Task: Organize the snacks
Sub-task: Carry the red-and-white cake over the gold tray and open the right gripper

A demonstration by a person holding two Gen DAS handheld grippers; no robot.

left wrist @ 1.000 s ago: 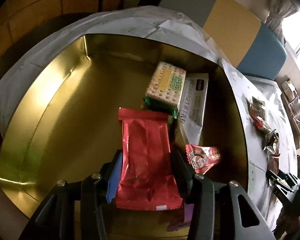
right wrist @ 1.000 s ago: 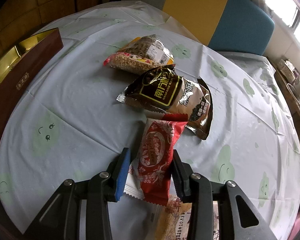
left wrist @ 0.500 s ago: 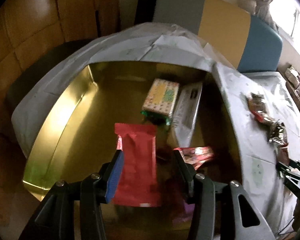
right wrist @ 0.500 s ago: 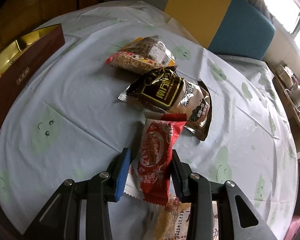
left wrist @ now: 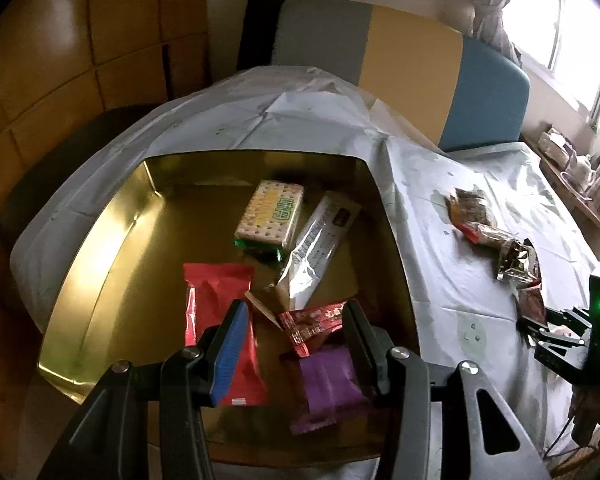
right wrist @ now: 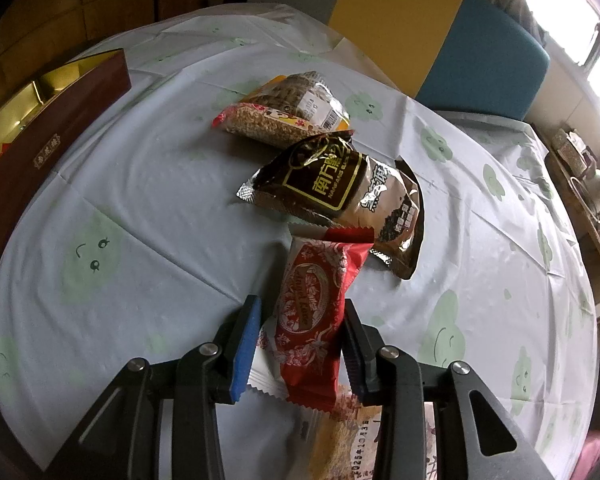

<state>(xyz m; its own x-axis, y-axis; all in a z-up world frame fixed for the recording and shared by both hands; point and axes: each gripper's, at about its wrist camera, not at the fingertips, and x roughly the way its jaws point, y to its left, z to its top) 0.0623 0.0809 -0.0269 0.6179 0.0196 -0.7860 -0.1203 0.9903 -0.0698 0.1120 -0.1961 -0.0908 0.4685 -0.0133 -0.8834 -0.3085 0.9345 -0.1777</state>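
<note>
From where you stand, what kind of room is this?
Probably a home dining corner. A round table under a cloud-print tablecloth, a padded grey, yellow and blue bench behind it, and a curtained window all suggest it.

- My table (right wrist: 148,184), pale cloth w/ green faces, carries the gold tin (left wrist: 112,240).
- On cloth: grain bar pkt (right wrist: 284,114), dark brown pkt (right wrist: 340,192), red pkt (right wrist: 312,312) betw. my fingers.

Brown packet (right wrist: 340,196) reads "南方" and "NANFANG"; wrapper at bottom (right wrist: 352,446) shows "2025"
</note>
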